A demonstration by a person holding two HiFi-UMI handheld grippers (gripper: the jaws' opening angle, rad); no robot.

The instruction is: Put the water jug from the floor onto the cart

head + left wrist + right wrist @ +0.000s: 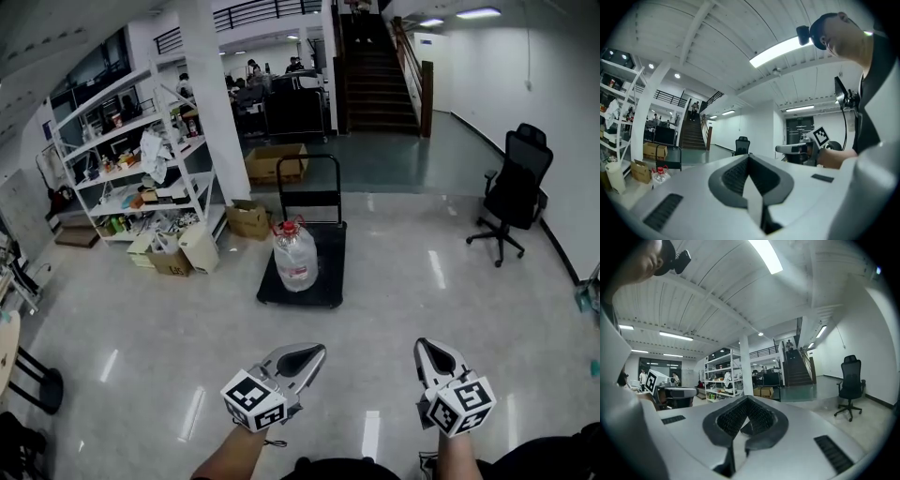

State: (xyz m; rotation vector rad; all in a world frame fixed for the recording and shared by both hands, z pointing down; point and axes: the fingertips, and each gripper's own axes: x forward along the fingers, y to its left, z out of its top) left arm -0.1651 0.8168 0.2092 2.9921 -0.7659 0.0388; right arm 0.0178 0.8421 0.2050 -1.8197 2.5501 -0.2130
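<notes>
The clear water jug (295, 257) with a red cap stands upright on the black flat cart (330, 278), a few steps ahead on the floor. In the left gripper view the jug (660, 174) shows small at the far left, beside the cart's handle (668, 154). Both grippers are held low and close to the person, well short of the cart. My left gripper (315, 352) is shut with nothing in it, its jaws meeting along a seam (749, 161). My right gripper (423, 345) is also shut and empty (747, 405).
A white pillar (217, 103) and a cluttered white shelf unit (141, 169) stand to the left, with cardboard boxes (248, 220) at their foot. A black office chair (514, 192) is at the right. Stairs (375, 70) rise at the back.
</notes>
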